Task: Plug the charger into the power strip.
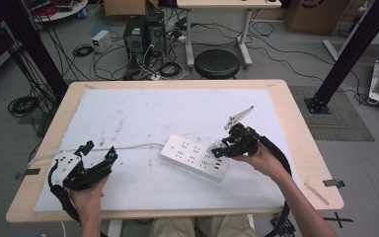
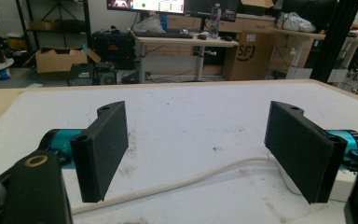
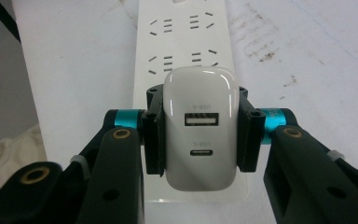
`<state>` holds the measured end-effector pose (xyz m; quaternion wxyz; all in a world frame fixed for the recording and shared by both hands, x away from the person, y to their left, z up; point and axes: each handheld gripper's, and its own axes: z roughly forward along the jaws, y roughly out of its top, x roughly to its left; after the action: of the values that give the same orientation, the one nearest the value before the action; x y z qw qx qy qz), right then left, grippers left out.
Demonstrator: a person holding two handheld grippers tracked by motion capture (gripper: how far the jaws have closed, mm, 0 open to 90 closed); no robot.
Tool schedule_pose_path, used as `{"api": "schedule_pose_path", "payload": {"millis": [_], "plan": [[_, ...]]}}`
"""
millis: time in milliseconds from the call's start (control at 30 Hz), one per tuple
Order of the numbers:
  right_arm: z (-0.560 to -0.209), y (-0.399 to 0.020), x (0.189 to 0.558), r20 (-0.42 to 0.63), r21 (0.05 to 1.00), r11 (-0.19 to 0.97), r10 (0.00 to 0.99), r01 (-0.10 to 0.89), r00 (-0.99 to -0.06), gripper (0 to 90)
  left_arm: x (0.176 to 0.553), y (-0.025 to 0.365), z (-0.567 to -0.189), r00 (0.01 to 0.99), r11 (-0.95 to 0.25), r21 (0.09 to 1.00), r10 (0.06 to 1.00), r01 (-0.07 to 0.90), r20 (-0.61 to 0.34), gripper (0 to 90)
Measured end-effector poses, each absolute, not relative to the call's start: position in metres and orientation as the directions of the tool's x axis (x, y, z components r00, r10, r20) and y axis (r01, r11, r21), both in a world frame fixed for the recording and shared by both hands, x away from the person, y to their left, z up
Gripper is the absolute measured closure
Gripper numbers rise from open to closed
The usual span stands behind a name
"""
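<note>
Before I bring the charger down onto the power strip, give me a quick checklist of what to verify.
1. Grip: the right tool is shut on the white USB charger, pads on both its sides: ok.
2. Charger square between the pads, ports facing the camera: ok.
3. Position: the charger hangs over the near end of the power strip: ok.
4. Prongs lined up with a socket: hidden behind the charger: cannot tell.
5. Strip steadied: the left tool is open and apart from the strip, near its cord: not ok.
6. Sockets near the charger free of other plugs: ok.
</note>
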<state>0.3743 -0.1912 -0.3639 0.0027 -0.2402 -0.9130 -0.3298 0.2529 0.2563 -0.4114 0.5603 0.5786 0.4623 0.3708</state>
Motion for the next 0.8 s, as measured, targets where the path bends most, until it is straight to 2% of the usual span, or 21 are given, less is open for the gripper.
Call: {"api": "schedule_pose_path", "payload": {"millis": [267, 800], "plan": [[-0.362, -0.172, 0.38, 0.089, 0.52, 0.749, 0.431, 0.411, -0.898, 63.2, 0.253, 0.257, -0.412, 0.298, 0.046, 0.992, 0.951, 0.121, -0.081, 21.5], [-0.357, -0.146, 0.385, 0.036, 0.4, 0.833, 0.402, 0.382, -0.915, 63.3, 0.252, 0.259, -0.414, 0.294, 0.026, 0.995, 0.954, 0.099, -0.054, 21.5]]}}
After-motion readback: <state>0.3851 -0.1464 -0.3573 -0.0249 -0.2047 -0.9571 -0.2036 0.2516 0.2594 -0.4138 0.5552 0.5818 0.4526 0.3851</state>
